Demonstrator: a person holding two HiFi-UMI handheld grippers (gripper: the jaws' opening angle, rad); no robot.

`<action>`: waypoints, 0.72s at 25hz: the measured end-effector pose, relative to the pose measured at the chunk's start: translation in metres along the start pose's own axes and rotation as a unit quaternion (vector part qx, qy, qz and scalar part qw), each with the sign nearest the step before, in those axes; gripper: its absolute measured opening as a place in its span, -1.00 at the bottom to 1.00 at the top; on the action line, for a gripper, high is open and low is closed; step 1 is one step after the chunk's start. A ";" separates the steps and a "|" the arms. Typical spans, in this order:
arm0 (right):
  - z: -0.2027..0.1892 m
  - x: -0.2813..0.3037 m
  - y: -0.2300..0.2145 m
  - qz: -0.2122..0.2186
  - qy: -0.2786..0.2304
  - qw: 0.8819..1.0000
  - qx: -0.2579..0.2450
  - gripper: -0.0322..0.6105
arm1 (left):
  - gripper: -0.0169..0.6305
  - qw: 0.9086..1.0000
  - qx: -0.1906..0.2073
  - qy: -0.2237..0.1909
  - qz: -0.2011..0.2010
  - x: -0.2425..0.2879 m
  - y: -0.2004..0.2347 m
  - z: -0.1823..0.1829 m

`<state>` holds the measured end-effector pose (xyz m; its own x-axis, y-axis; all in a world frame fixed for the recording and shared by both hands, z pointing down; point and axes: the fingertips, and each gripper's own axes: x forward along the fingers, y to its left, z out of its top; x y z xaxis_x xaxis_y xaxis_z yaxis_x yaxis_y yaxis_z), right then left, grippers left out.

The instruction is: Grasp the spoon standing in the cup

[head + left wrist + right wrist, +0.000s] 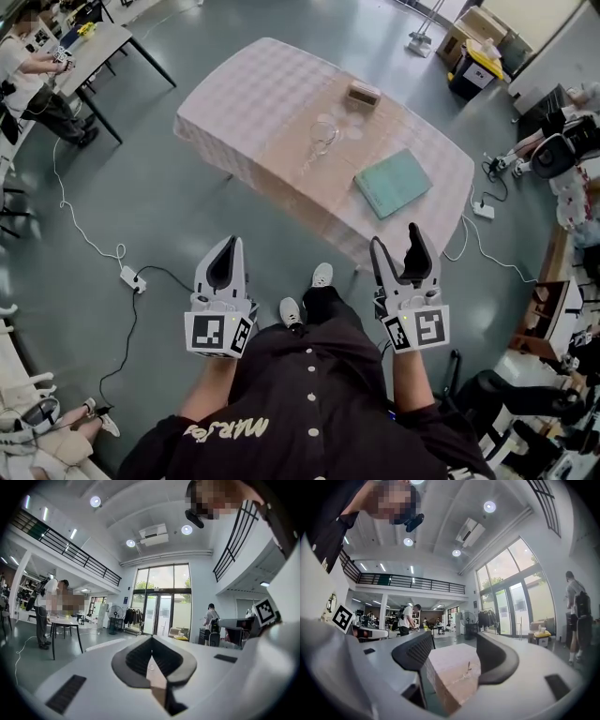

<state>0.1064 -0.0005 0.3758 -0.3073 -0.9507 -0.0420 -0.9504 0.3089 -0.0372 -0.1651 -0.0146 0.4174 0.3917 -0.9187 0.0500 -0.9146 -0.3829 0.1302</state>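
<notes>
A clear cup (324, 134) stands near the middle of the cloth-covered table (253, 94), with the spoon (319, 146) standing in it. Both grippers hang well short of the table, above the floor in front of the person's body. My left gripper (230, 246) has its jaws together and holds nothing. The right gripper (396, 242) is open and empty. In the right gripper view, the far-off cup (467, 672) and spoon (468, 666) show small between the spread jaws of the right gripper (454, 641). The left gripper (151, 641) shows only a sliver of table between its pads.
A small brown box (363, 93) sits at the table's far side and a teal book (392, 182) at its right. A power strip (131, 278) and cables lie on the floor at left. Other tables, people and equipment ring the room.
</notes>
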 end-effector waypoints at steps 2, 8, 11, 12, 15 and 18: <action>-0.002 0.008 -0.009 -0.001 0.001 1.000 0.001 -0.01 | -0.91 1.000 0.002 0.002 -0.003 0.014 -0.002 -0.001; -0.002 0.045 -0.031 0.004 0.001 1.000 0.002 -0.02 | -0.91 1.000 0.011 -0.001 -0.008 0.056 0.000 0.008; 0.000 0.066 -0.044 0.005 -0.003 1.000 0.003 -0.02 | -0.91 1.000 0.014 -0.003 -0.008 0.081 0.003 0.015; 0.000 0.074 -0.047 0.006 -0.004 1.000 0.002 -0.02 | -0.91 1.000 0.014 -0.004 -0.006 0.088 0.006 0.017; 0.001 0.096 -0.056 0.012 -0.005 1.000 0.001 -0.02 | -0.91 1.000 0.017 -0.007 -0.003 0.109 0.011 0.021; 0.002 0.115 -0.067 0.017 -0.007 1.000 0.001 -0.02 | -0.91 1.000 0.019 -0.011 -0.002 0.129 0.013 0.024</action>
<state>0.1349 -0.1306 0.3714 -0.3381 -0.9394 -0.0568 -0.9395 0.3404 -0.0381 -0.1285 -0.1407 0.4018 0.3934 -0.9190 0.0272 -0.9163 -0.3895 0.0928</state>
